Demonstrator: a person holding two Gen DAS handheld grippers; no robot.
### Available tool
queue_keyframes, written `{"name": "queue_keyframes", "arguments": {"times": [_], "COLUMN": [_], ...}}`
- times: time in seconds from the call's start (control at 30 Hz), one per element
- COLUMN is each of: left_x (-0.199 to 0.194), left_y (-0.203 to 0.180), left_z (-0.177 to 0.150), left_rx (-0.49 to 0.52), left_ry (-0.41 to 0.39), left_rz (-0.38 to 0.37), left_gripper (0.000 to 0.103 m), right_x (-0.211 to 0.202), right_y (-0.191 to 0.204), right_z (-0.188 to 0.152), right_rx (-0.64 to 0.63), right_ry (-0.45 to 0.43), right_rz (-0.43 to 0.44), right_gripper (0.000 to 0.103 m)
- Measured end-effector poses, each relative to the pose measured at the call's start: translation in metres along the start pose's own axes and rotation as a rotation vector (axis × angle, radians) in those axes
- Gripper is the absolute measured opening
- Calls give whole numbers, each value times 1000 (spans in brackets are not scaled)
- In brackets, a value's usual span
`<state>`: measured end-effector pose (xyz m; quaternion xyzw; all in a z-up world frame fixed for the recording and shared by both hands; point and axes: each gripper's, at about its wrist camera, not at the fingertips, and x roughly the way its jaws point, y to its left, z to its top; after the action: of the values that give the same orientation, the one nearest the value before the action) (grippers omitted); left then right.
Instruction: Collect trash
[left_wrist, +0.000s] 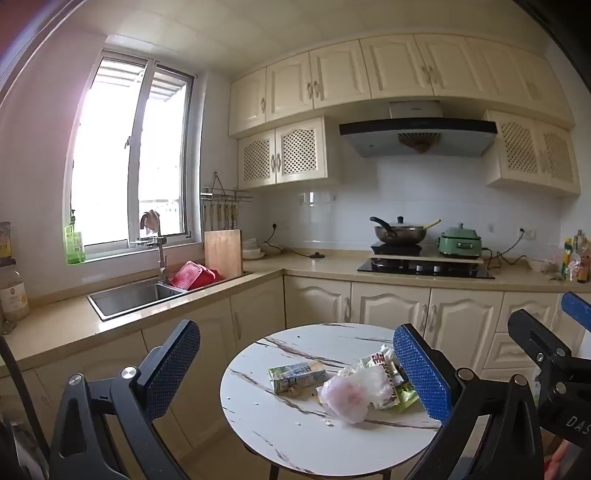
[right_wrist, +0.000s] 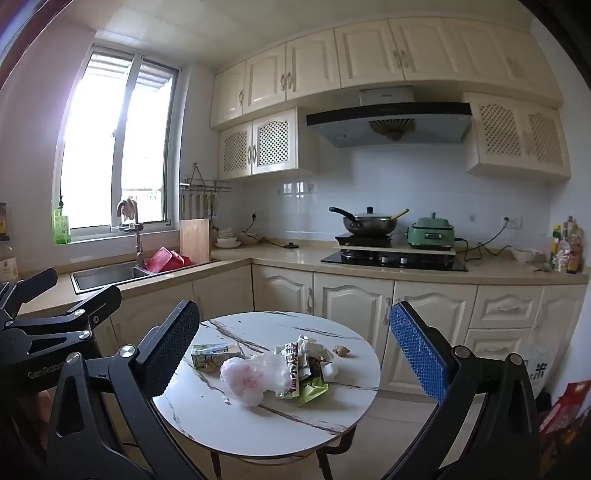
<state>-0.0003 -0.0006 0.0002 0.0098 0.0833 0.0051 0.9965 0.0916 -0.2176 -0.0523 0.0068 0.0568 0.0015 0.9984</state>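
Tools first: the left tool (left_wrist: 295, 365) and the right tool (right_wrist: 295, 343) both stood spread as wide as they go, nothing between the pads, hovering short of the round marble-look tabletop (right_wrist: 207, 424) without touching anything.

Trash sat in one loose heap near the middle of that tabletop. Seen from the right wrist, a crumpled pink-white plastic bag (right_wrist: 248, 377) was at the centre, a flattened green drink carton (right_wrist: 214, 353) at its 10 o'clock, a stack of snack wrappers (right_wrist: 295, 365) at 3 o'clock with a lime green one (right_wrist: 312, 392) poking out at 5, and a small brownish scrap (right_wrist: 342, 350) off on its own at about 2 o'clock.

What I'd have worried about:
- The bag looked flimsy and puffy, so a pinch could easily have caught only a fold and let it slide out.
- Wrappers overlapped, so grabbing one might have dragged the others toward the rim and onto the floor.
- The carton lay flat, and wide jaws coming in nearly level might have shoved it along instead of gripping it.
- The two tools were close together, so they could have knocked into each other over the pile.
- Crumbs around the heap were too small to pinch.

Writing: "GenRobo…" showed on the left tool's body in the right view, "DAS" on the right tool's in the left view. Wrapper print was too blurred to read.
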Motion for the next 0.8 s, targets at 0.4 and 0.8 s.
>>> {"name": "queue_keyframes", "arguments": {"times": [0.4, 0.8], "left_x": [1, 3], "left_y": [-1, 0], "left_z": [-1, -3], "left_rx": [-2, -19], "left_ry": [-1, -11], "left_rz": [-5, 1], "left_gripper": [102, 102], "right_x": [3, -5], "right_y": [-3, 6], "right_z": [-5, 1], "right_rx": [-9, -22], "right_ry": [8, 8], "right_rz": [8, 16], "right_gripper": [103, 103]}}
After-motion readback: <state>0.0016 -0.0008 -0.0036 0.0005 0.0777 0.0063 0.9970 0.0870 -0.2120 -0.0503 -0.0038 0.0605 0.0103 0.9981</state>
